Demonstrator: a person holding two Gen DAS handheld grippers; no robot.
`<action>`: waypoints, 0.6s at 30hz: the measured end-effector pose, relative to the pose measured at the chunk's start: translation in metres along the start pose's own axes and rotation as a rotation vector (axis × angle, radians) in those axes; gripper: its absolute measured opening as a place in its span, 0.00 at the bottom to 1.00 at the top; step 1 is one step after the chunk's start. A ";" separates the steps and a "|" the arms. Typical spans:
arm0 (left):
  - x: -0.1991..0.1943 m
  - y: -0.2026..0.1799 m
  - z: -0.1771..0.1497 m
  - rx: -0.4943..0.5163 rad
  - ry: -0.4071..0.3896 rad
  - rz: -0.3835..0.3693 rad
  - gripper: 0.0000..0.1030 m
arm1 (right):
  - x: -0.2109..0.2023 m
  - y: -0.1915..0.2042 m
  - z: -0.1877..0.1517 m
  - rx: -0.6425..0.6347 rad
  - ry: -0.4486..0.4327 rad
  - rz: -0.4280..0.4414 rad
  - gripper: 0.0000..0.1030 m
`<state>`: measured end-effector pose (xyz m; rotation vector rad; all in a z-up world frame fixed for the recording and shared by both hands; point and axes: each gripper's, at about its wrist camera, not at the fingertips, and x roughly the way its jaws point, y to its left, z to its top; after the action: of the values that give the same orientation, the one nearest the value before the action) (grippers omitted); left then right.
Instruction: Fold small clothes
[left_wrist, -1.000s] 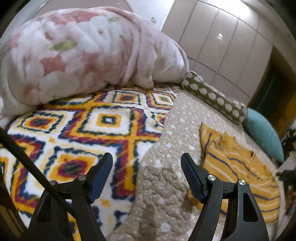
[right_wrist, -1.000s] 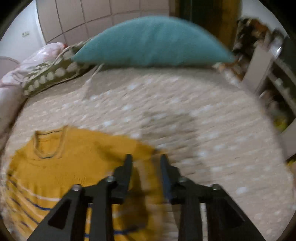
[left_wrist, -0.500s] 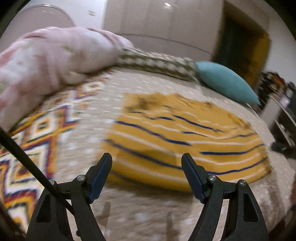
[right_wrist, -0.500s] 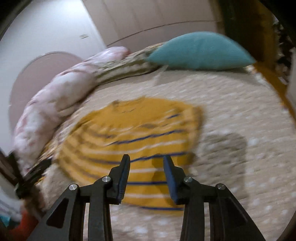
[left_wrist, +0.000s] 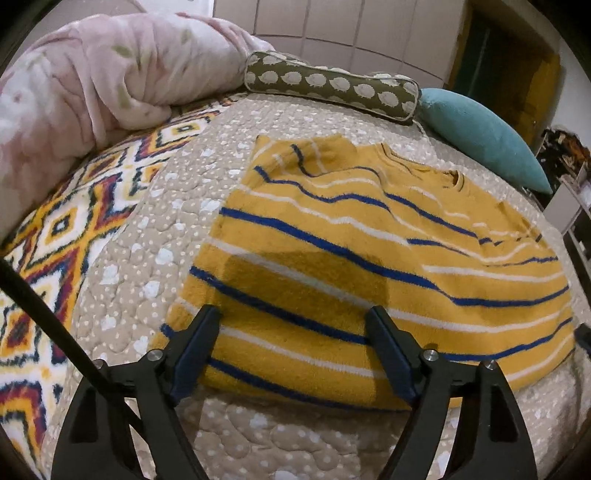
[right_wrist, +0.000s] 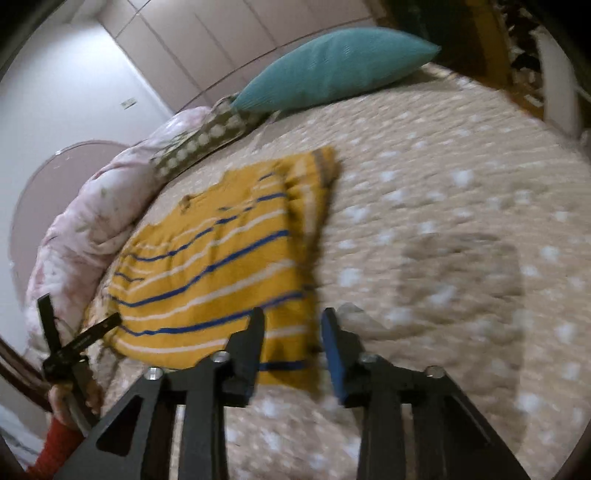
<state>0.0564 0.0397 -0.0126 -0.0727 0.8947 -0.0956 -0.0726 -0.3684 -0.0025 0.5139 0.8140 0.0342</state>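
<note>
A yellow sweater (left_wrist: 369, 240) with blue and white stripes lies flat on the beige dotted quilt (left_wrist: 147, 258), neck toward the pillows. My left gripper (left_wrist: 292, 310) hovers over the sweater's near left hem. Its jaws are opening and stand wide, with only flat knit under the gap and nothing pressed. The right wrist view shows the sweater (right_wrist: 207, 266) from its other side. My right gripper (right_wrist: 292, 314) hangs over the near hem corner, its jaws narrowly apart and closing, gripping nothing. The left gripper (right_wrist: 81, 309) shows at the far hem there, held by a hand with a red sleeve (right_wrist: 55, 443).
A pink floral blanket (left_wrist: 92, 74) is heaped at the back left, and a bright diamond-patterned fleece (left_wrist: 66, 229) lies to the left. A spotted olive bolster (left_wrist: 332, 85) and a teal pillow (left_wrist: 480, 136) line the head end. Shelving (left_wrist: 576, 206) stands past the bed's right edge.
The left gripper swung from over the patterned fleece to the sweater's hem and its jaws widened. The right gripper drew back from the sweater's shoulder to the hem corner, jaws slightly narrower.
</note>
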 end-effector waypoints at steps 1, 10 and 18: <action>0.000 -0.001 0.000 0.007 -0.002 0.004 0.81 | -0.006 -0.005 -0.002 0.016 -0.008 0.009 0.36; 0.001 -0.007 -0.003 0.028 0.000 -0.005 0.91 | -0.025 -0.023 -0.023 0.115 -0.028 0.119 0.52; 0.003 -0.010 -0.004 0.048 -0.001 0.002 0.94 | 0.004 -0.021 -0.026 0.209 -0.003 0.205 0.56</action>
<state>0.0544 0.0298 -0.0163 -0.0274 0.8908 -0.1150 -0.0921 -0.3749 -0.0294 0.7935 0.7638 0.1387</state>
